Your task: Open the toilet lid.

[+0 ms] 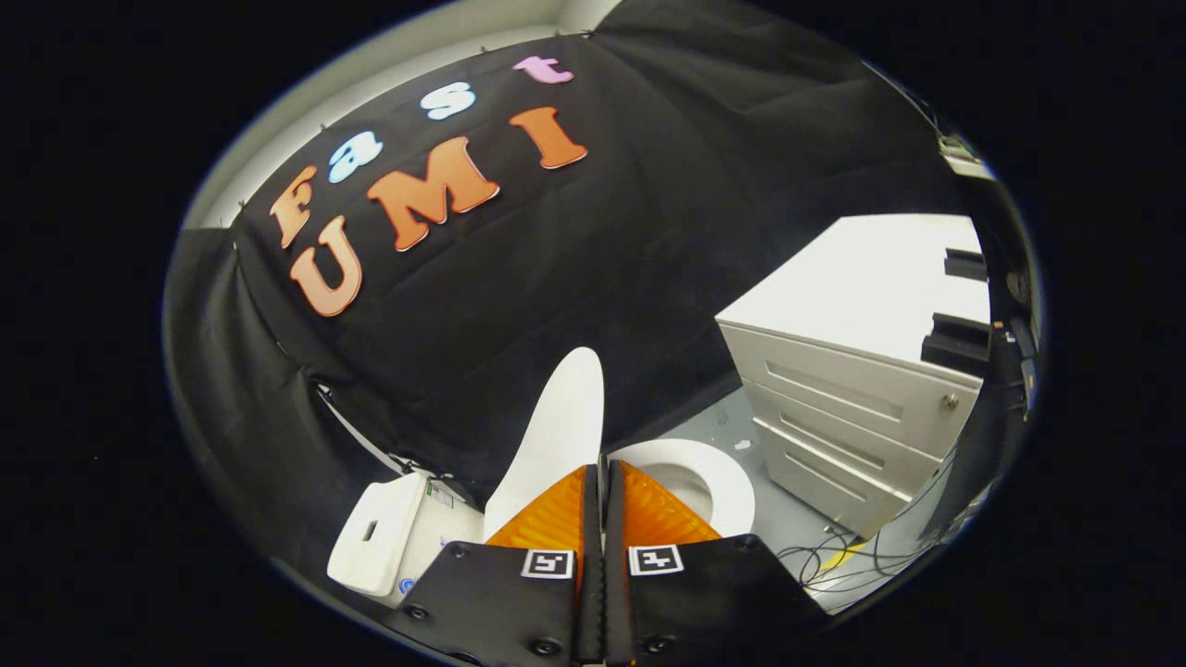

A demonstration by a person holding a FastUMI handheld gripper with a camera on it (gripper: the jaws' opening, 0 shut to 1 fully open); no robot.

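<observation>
Black booth cloth backs the raised toilet lid [554, 435], just ahead of the hand-held gripper [602, 468], fingers closed together, empty.

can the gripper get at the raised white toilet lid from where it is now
Probably yes. The gripper has its fingers closed together with nothing between them, and the raised white toilet lid stands tilted up just ahead of them, beside the white toilet seat ring. Nothing lies between fingers and lid.

- The gripper [602, 468] has its fingers pressed together, nothing between them.
- The raised toilet lid [556, 435] stands just ahead, blocking the left.
- To the right, bare floor [718, 426] separates the toilet seat [732, 477] from the drawer cabinet [852, 408].
- Loose cables [834, 556] clutter the floor by the cabinet.
</observation>
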